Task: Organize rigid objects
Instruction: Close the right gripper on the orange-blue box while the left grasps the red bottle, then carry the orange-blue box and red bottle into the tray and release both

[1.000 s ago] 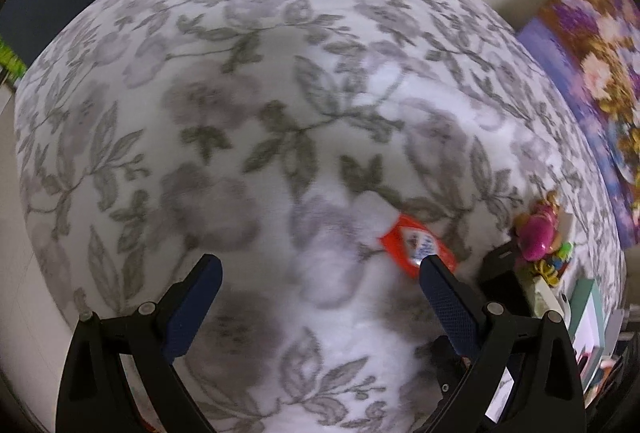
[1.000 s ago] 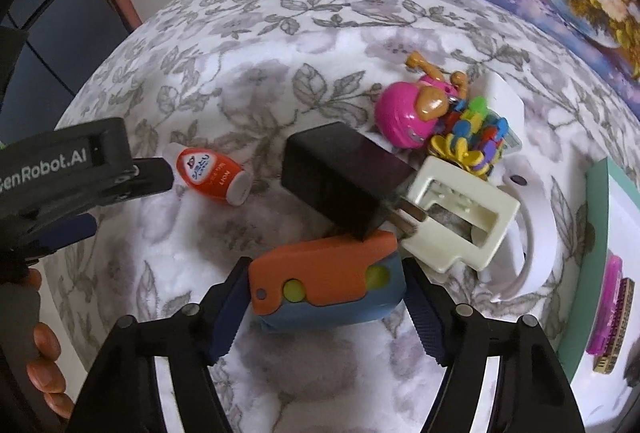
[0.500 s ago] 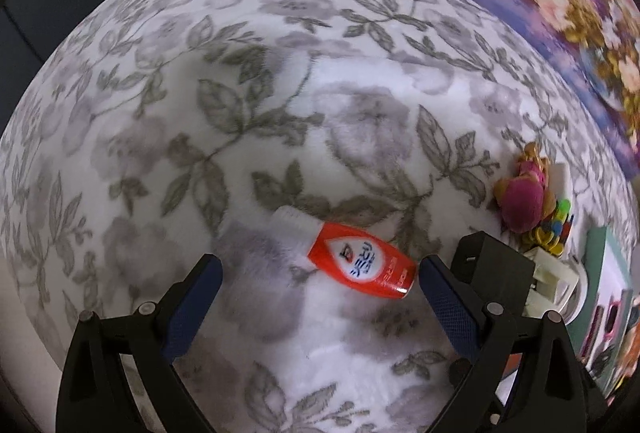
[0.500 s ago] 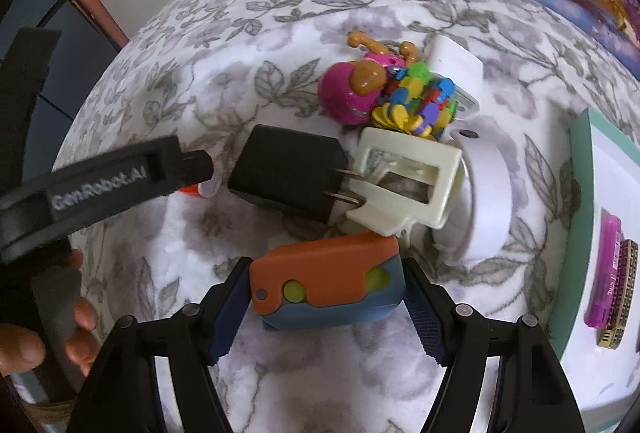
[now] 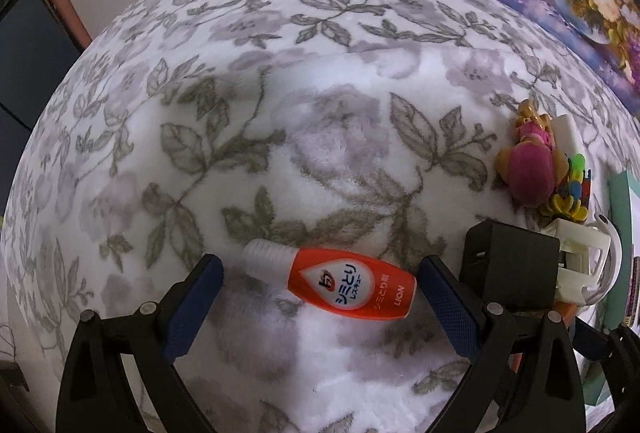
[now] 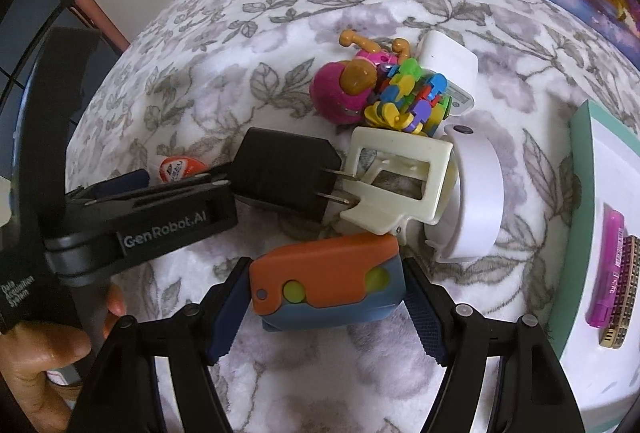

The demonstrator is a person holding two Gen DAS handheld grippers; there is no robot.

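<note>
So the left tool (image 5: 320, 273) is seen spread wide in the lower middle of the left wrist view, with a small orange bottle (image 5: 348, 283) lying on its side between the blue pads, white cap toward the left; no pad is pressed on it as far as can be told. The bottle is rested on a floral fleece blanket (image 5: 280, 93). In the right wrist view, an orange and blue block toy (image 6: 326, 283) is pinched by the right tool (image 6: 326, 297) at lower centre, pads touching both ends. Just above it a black plug adapter (image 6: 286, 171) is found, its prongs poked against a cream plastic clip (image 6: 396, 179). A pink round toy (image 6: 340, 93) and a bunch of coloured plastic pieces (image 6: 412, 93) are piled at upper centre, and a white curved band (image 6: 478, 193) is seen right of the clip. A teal-edged tray (image 6: 576, 193) is placed at the right edge.
</note>
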